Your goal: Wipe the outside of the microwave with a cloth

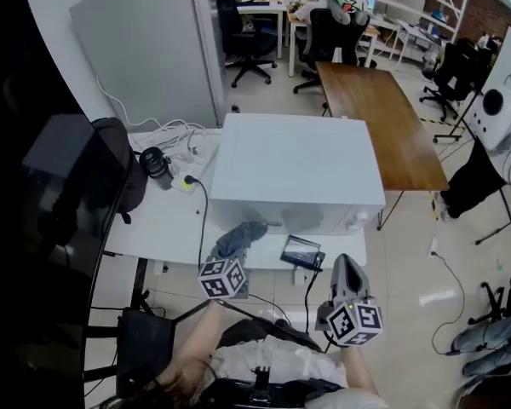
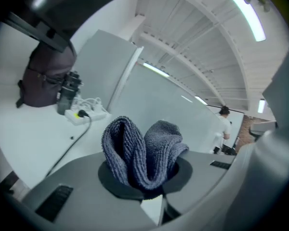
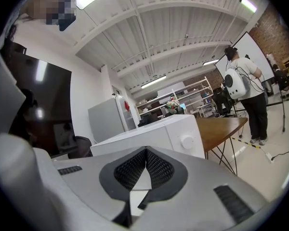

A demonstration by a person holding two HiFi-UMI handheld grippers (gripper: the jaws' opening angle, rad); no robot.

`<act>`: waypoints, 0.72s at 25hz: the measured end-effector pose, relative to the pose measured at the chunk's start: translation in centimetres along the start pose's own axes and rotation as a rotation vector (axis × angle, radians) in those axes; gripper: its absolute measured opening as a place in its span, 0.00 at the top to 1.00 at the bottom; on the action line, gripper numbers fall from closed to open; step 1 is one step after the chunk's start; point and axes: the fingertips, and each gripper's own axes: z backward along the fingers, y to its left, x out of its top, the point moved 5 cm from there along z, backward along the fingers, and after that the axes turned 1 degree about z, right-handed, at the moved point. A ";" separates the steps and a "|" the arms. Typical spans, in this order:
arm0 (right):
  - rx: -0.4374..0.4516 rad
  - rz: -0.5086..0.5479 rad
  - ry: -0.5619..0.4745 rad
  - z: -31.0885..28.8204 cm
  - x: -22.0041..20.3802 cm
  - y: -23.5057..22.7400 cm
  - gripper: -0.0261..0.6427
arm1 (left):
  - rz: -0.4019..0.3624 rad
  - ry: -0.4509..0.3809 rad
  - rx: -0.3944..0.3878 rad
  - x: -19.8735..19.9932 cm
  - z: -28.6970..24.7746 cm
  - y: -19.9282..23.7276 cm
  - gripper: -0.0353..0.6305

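The white microwave [image 1: 298, 173] stands on a white table [image 1: 166, 224], its front facing me. A blue-grey cloth [image 1: 241, 237] is bunched at the table's front edge, just left of the microwave's front. My left gripper [image 1: 230, 254] is shut on it. In the left gripper view the folded cloth [image 2: 144, 150] bulges out between the jaws, with the microwave's wall [image 2: 159, 100] beyond. My right gripper [image 1: 344, 264] hovers below the table edge, in front of the microwave's right corner, shut on nothing. The right gripper view has the microwave [image 3: 154, 136] and its knob [image 3: 187, 142] ahead.
A black flat device [image 1: 302, 250] lies at the table's front edge. A power strip [image 1: 183, 181], a camera lens [image 1: 156, 162] and a dark backpack [image 1: 119, 164] sit left of the microwave. A wooden table [image 1: 379, 118] stands behind right. A person [image 3: 245, 90] stands far right.
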 end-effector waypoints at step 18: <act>-0.298 -0.004 -0.056 7.4 1.9 -9.5 0.96 | -0.255 0.356 -0.491 -12.3 -13.6 -24.4 0.87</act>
